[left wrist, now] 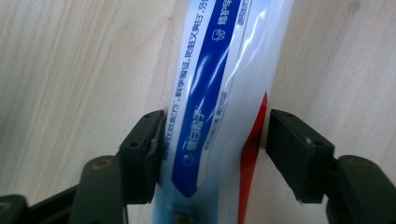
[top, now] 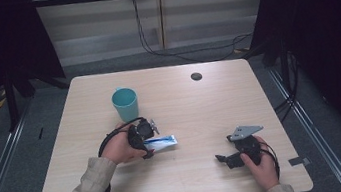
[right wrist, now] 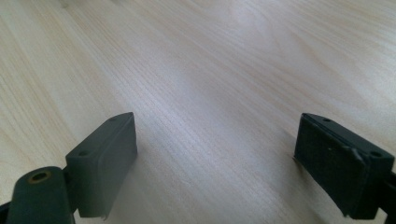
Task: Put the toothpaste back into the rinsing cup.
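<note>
Left gripper view puts my left hand-held gripper (left wrist: pixel 212 154) astride the toothpaste tube (left wrist: pixel 224 93), jaws closing across its long axis on the tabletop (left wrist: pixel 70 70); my right hand-held gripper (right wrist: pixel 215 163) rests open, well apart.

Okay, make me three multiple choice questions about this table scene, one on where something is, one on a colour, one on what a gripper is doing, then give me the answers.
1. Where does the cup stand relative to the left gripper?
A. farther from the person
B. nearer the person
C. under it

2. What colour is the cup?
A. red
B. teal
C. yellow

3. How is the right gripper?
A. clamped on the cup
C. holding the tube
B. open over bare table

Answers: 1 A, the high view shows it beyond the gripper. 2 B, teal in the high view. 3 B, its jaws stand apart with wood between them, while the toothpaste tube lies between the left gripper's jaws.
</note>
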The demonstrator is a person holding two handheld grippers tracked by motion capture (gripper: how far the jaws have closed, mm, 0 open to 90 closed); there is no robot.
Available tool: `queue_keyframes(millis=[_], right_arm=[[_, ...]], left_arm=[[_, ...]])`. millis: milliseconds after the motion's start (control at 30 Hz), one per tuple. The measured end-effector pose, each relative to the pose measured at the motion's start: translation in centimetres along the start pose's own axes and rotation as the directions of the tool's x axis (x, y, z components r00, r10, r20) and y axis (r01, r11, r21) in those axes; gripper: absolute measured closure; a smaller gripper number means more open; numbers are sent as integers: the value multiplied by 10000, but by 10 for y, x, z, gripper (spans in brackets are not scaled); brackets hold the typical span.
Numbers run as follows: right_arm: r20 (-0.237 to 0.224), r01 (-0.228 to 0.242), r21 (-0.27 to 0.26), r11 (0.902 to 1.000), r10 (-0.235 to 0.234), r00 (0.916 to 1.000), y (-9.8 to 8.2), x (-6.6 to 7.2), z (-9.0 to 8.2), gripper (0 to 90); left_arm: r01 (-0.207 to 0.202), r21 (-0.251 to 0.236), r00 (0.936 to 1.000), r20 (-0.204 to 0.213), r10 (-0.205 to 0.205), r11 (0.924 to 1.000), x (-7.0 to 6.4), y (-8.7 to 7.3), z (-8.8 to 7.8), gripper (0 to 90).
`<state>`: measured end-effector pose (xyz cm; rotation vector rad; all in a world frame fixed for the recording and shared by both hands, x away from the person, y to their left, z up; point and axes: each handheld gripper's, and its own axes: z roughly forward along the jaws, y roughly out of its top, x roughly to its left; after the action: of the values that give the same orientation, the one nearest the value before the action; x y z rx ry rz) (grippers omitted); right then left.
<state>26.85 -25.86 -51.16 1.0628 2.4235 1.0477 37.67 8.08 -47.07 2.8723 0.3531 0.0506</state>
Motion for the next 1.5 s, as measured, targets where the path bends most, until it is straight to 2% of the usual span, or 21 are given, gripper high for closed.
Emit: queue_keyframes(millis=[100,200,433,533,600,667,767,900,933,967,1000,1033,1067,1100,1133,1167,1233,1267,1300,1333,1500], right_arm=[[0,4,0,10000,-4,10000,0,0,0,124],[1,2,0,10000,-2,10000,0,0,0,124],[0,4,0,10000,-4,10000,0,0,0,124],[-2,2,1,10000,-2,10000,0,0,0,124],[0,2,2,10000,-2,10000,0,0,0,125],[1,4,1,10000,-4,10000,0,0,0,124],[-28,-6,-13,10000,6,10000,0,0,0,124],[-2,0,1,10000,0,10000,0,0,0,124],[-2,2,1,10000,-2,10000,0,0,0,124],[-2,2,1,10000,-2,10000,0,0,0,124],[-2,-1,1,10000,1,10000,0,0,0,124],[-2,-1,1,10000,1,10000,0,0,0,124],[-2,1,0,10000,-1,10000,0,0,0,124],[-2,1,0,10000,-1,10000,0,0,0,124],[0,-2,-2,10000,2,10000,0,0,0,125],[0,-2,-2,10000,2,10000,0,0,0,125],[-2,1,0,10000,-1,10000,0,0,0,124],[-3,0,2,10000,0,10000,0,0,0,124],[-3,0,2,10000,0,10000,0,0,0,124],[-3,0,2,10000,0,10000,0,0,0,124],[-29,-7,-8,10000,7,10000,0,0,0,124]], left_arm=[[-16,-59,9999,-128,15,10000,0,1,0,382],[70,-827,9997,221,-52,9965,2,3,-5,366],[-361,-786,9993,44,366,9962,-1,3,-2,490],[-32,-859,9999,142,44,9963,-2,1,-9,692],[-38,-854,9999,114,48,9963,-3,1,-10,709],[446,-1268,9984,404,-398,9909,-1,-6,-12,722],[621,-1504,9968,584,-539,9867,2,-10,-17,723],[1086,-2066,9934,599,-982,9724,5,-17,-33,722],[1404,-2401,9894,705,-1270,9606,8,-20,-41,722],[1404,-2401,9894,705,-1270,9606,8,-20,-41,722],[1666,-2678,9854,789,-1507,9490,10,-23,-48,721],[1666,-2678,9854,789,-1507,9490,10,-23,-48,722],[1928,-2976,9808,867,-1746,9350,12,-25,-55,722],[1928,-2976,9808,867,-1746,9350,12,-25,-55,722],[2079,-3297,9779,891,-1889,9209,16,-27,-61,722],[2079,-3297,9779,891,-1889,9209,16,-27,-61,723],[2283,-3710,9736,871,-2110,9001,20,-29,-70,724],[2283,-3710,9736,871,-2110,9001,20,-29,-70,726],[2399,-3833,9707,848,-2246,8919,21,-30,-72,726],[2662,-4073,9636,896,-2518,8737,21,-30,-74,727],[2825,-4476,9579,840,-2746,8484,25,-32,-84,729]])
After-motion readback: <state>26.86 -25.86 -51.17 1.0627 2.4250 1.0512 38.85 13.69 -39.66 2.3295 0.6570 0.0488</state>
